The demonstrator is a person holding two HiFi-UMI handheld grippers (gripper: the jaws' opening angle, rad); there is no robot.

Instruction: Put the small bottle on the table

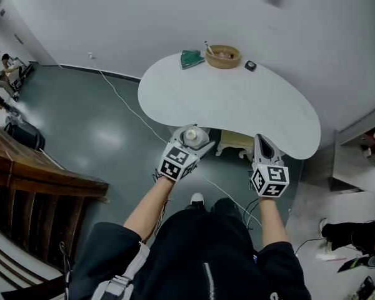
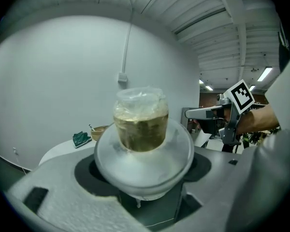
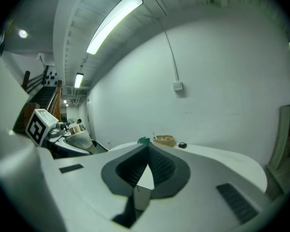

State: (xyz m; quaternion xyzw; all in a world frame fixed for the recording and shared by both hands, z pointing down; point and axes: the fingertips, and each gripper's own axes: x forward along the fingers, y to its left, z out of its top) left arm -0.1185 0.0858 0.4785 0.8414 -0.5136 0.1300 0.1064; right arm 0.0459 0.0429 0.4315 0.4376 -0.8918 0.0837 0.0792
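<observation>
The small bottle [image 1: 192,136] is clear and round-bellied, holds brownish liquid and has plastic film over its neck. My left gripper [image 1: 197,144] is shut on the bottle and holds it in the air just off the near edge of the white table [image 1: 237,99]. In the left gripper view the bottle [image 2: 142,139] fills the middle between the jaws of the left gripper [image 2: 142,180]. My right gripper [image 1: 262,141] is shut and holds nothing, its tips over the table's near edge. The right gripper view shows the right gripper [image 3: 147,151] with its jaws pressed together and the table [image 3: 217,156] beyond.
At the table's far edge are a wicker basket [image 1: 223,56], a green packet [image 1: 191,59] and a small black object [image 1: 250,65]. A pale stool [image 1: 234,144] stands under the table. A wooden stair rail [image 1: 44,174] is at left, shelves [image 1: 362,149] at right, and a cable [image 1: 131,108] on the floor.
</observation>
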